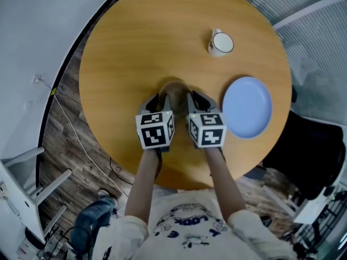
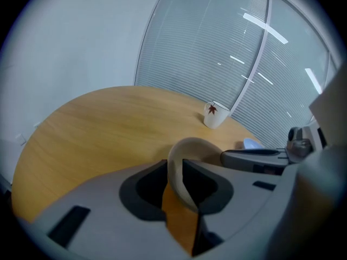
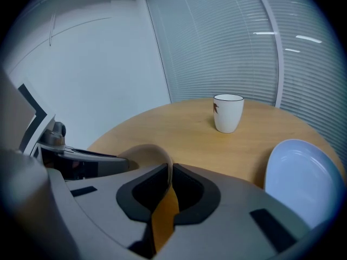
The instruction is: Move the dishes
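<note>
round wooden counter (image 1: 124, 53), seen from above, carrying three dishes. pale blue plate (image 1: 247, 106): flat on the counter at the person's right, near the edge. beige bowl (image 1: 172, 89): near the middle of the counter, between the two claws and well apart from the plate; whether it rests on the wood or is just off it cannot be told. left claw (image 2: 174, 169) and right claw (image 3: 167, 177): each clamped on the bowl's thin rim, on opposite sides. white mug (image 1: 221, 43) with a red leaf mark: upright at the far side, untouched. likely hazard: uneven lifting by the two claws could tilt the bowl or let the smooth rim slip; a rightward carry could strike the plate.
</note>
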